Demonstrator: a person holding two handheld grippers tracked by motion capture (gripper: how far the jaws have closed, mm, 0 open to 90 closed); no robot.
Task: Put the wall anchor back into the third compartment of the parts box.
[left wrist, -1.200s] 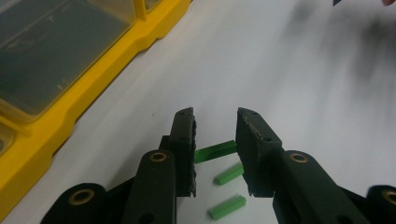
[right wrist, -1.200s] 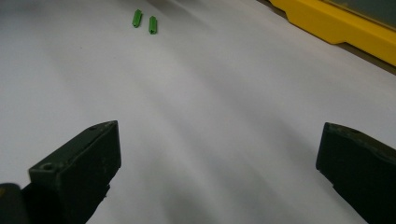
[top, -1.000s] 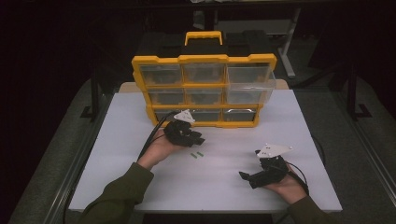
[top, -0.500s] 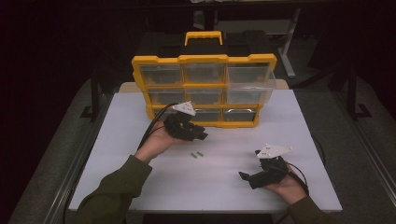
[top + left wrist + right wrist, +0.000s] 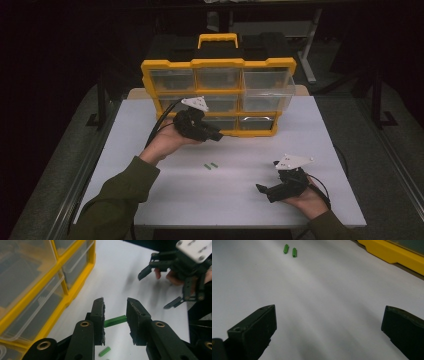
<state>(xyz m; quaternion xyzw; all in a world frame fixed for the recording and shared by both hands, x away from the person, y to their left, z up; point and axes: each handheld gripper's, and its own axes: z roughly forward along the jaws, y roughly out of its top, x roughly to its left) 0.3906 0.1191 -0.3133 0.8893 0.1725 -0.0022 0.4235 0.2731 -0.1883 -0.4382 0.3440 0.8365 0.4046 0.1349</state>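
Spanning the narrow gap of the left tool (image 5: 115,320), a green strip (image 5: 115,321) is gripped by its ends above the white worktop (image 5: 250,195), near the yellow drawer cabinet (image 5: 218,64). Pressure should be kept steady and the strip level. The right tool (image 5: 265,190) is held wide open and empty, near right.

Dim room; light from above falls on the white table (image 5: 250,135), leaving the surroundings near black. Soft shadows spread on the tabletop. The left gripper view is motion-blurred around the right gripper (image 5: 175,277); near jaws appear soft.
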